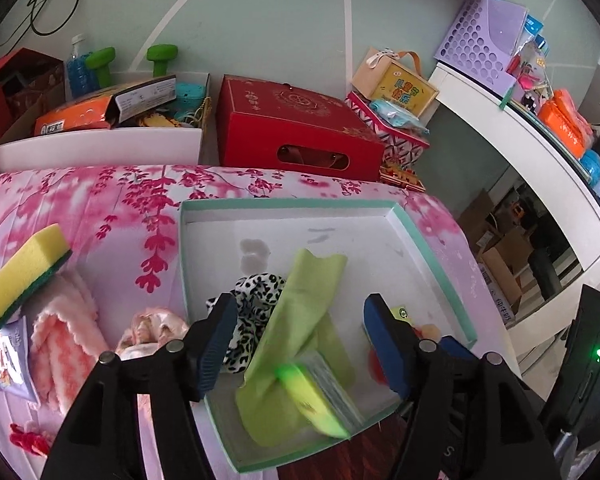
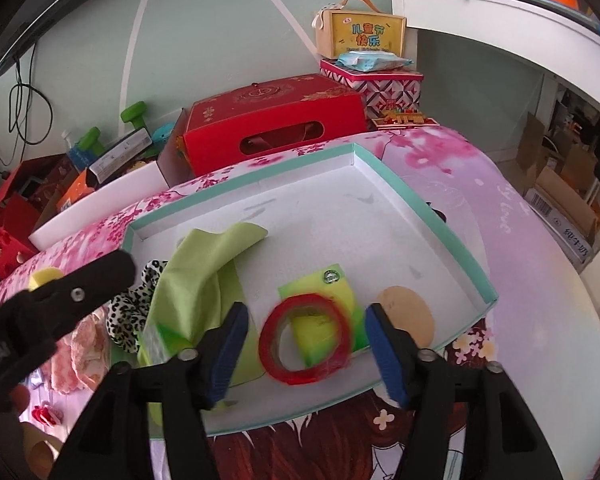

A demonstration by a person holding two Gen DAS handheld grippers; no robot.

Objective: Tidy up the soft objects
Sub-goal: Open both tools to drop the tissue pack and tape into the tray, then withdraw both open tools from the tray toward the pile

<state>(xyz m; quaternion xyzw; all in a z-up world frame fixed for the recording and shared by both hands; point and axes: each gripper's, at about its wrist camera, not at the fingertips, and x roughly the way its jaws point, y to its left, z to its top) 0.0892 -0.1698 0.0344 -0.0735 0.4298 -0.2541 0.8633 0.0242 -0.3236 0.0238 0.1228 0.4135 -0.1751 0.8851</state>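
Two grippers hover over a floral pink bed [image 1: 112,200] bearing a shallow white box with teal rim [image 1: 432,248]. Inside the box lie a green cloth [image 1: 300,312], a leopard-print scrunchie [image 1: 256,296], a blurred green sponge [image 1: 320,392] and a red ring [image 2: 308,340]. Left gripper [image 1: 296,344] and right gripper [image 2: 306,348] both have jaws spread, holding nothing; a yellow sponge [image 1: 24,272] lies outside on the bed.
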